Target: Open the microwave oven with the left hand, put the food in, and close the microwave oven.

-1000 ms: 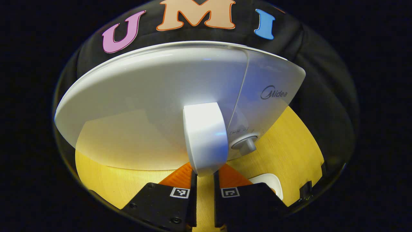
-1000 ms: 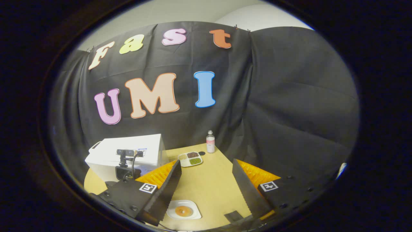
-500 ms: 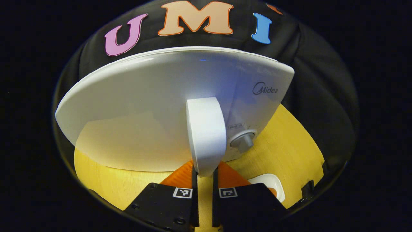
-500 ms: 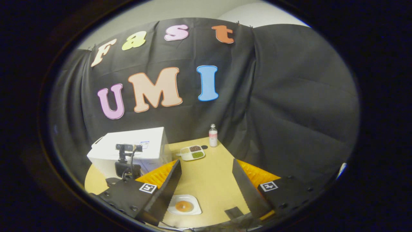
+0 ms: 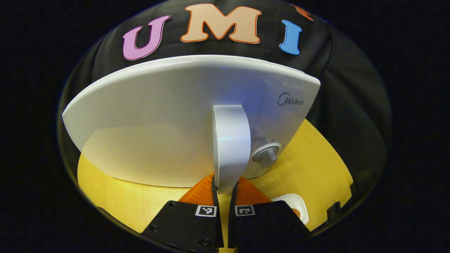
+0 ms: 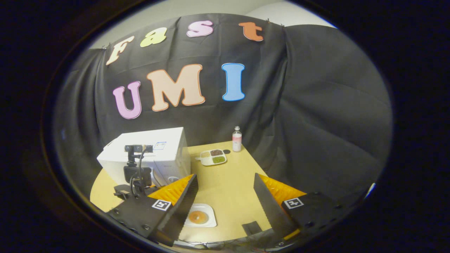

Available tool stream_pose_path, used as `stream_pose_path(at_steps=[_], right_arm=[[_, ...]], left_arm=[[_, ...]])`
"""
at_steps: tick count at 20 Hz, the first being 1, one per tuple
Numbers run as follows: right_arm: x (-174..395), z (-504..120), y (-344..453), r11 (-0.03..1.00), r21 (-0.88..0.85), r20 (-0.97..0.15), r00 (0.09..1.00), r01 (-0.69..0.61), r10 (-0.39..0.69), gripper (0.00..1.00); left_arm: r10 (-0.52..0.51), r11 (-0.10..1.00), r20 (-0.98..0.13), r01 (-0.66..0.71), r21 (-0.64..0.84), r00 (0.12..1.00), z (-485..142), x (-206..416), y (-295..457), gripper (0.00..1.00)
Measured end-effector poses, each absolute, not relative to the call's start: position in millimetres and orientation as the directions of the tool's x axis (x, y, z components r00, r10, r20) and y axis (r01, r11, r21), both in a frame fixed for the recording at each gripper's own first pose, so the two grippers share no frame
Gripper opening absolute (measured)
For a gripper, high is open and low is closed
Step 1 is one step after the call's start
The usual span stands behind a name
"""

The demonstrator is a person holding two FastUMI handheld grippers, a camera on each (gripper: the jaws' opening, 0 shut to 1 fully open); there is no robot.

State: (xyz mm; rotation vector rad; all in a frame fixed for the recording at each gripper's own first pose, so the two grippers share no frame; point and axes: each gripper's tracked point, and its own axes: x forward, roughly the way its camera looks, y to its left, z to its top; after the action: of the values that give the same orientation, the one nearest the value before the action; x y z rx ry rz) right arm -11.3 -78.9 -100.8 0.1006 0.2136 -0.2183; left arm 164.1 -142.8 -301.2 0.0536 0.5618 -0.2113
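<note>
The white microwave (image 5: 168, 116) stands close ahead in the left gripper view, its door flush with the body. My left gripper (image 5: 223, 188) is shut on the lower end of the upright white door handle (image 5: 230, 140), one orange finger on each side. A round brown piece of food (image 6: 198, 217) lies on a small white plate (image 6: 207, 221) on the table. My right gripper (image 6: 225, 179) hangs open above that plate with nothing between its fingers. In the right gripper view the left gripper's black body (image 6: 135, 174) sits against the front of the microwave (image 6: 158, 151).
A grey knob (image 5: 266, 154) sits just right of the handle. At the back of the yellow wooden table (image 6: 232, 196) stand a divided white tray of grains (image 6: 212, 157) and a small bottle (image 6: 237, 138). Black cloth walls enclose the table.
The left fingers have drawn together onto the handle, and the seam at the door's right edge has closed flush. The right gripper's view has shifted, with the microwave and tray now higher in it.
</note>
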Motion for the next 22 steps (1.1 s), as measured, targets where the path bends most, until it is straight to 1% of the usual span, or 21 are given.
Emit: stream_pose_path(at_steps=[3, 4, 6, 9, 10, 11, 12, 14, 15, 16, 17, 19, 21, 22], right_arm=[[-8, -111, -82, 0.975, 0.059, -0.248, 0.950, 0.212, -0.191, 1.00], [-6, -116, -82, 0.977, 0.055, -0.260, 0.947, 0.207, -0.186, 0.94], [0, -127, -84, 0.979, 0.057, -0.289, 0.942, 0.196, -0.172, 0.94], [10, -139, -79, 0.986, 0.087, -0.323, 0.940, 0.146, -0.110, 0.95], [12, -142, -78, 0.988, 0.085, -0.330, 0.939, 0.129, -0.094, 0.95], [14, -144, -78, 0.991, 0.077, -0.333, 0.939, 0.113, -0.081, 1.00], [14, -145, -77, 0.993, 0.068, -0.335, 0.940, 0.097, -0.069, 0.95], [15, -151, -73, 0.997, 0.052, -0.344, 0.938, 0.063, -0.042, 0.94], [15, -154, -71, 0.998, 0.047, -0.348, 0.937, 0.046, -0.027, 1.00], [15, -157, -69, 0.999, 0.044, -0.353, 0.936, 0.031, -0.013, 0.95], [14, -161, -67, 0.999, 0.045, -0.359, 0.933, 0.014, 0.003, 0.95], [14, -171, -62, 0.998, 0.052, -0.376, 0.926, -0.018, 0.037, 0.95], [12, -180, -57, 0.997, 0.052, -0.394, 0.917, -0.054, 0.070, 0.95], [12, -184, -55, 0.996, 0.049, -0.401, 0.912, -0.073, 0.086, 0.95]], left_arm=[[-0.174, 0.981, -0.537, 0.192, -0.022, 0.825, -303, 159, -141, 0.05], [-0.173, 0.982, -0.547, 0.183, -0.038, 0.819, -306, 144, -139, 0.05], [-0.202, 0.972, -0.519, 0.234, -0.004, 0.831, -306, 116, -131, 0.05], [-0.205, 0.973, -0.530, 0.229, -0.021, 0.823, -312, 72, -116, 0.05], [-0.192, 0.975, -0.533, 0.221, -0.010, 0.824, -313, 61, -110, 0.08], [-0.176, 0.977, -0.541, 0.214, 0.008, 0.823, -314, 53, -105, 0.10], [-0.156, 0.979, -0.552, 0.201, 0.020, 0.819, -315, 46, -100, 0.12], [-0.122, 0.987, -0.565, 0.160, 0.017, 0.816, -317, 35, -90, 0.16], [-0.108, 0.991, -0.566, 0.133, 0.003, 0.817, -318, 31, -87, 0.17], [-0.094, 0.995, -0.569, 0.097, -0.025, 0.817, -319, 25, -82, 0.20], [-0.074, 0.997, -0.570, 0.055, -0.051, 0.818, -319, 19, -77, 0.22], [-0.016, 0.997, -0.572, -0.034, -0.076, 0.820, -320, 9, -62, 0.30], [0.040, 0.992, -0.567, -0.103, -0.079, 0.823, -319, 1, -46, 0.55], [0.057, 0.989, -0.561, -0.125, -0.084, 0.826, -319, -3, -41, 0.72]])
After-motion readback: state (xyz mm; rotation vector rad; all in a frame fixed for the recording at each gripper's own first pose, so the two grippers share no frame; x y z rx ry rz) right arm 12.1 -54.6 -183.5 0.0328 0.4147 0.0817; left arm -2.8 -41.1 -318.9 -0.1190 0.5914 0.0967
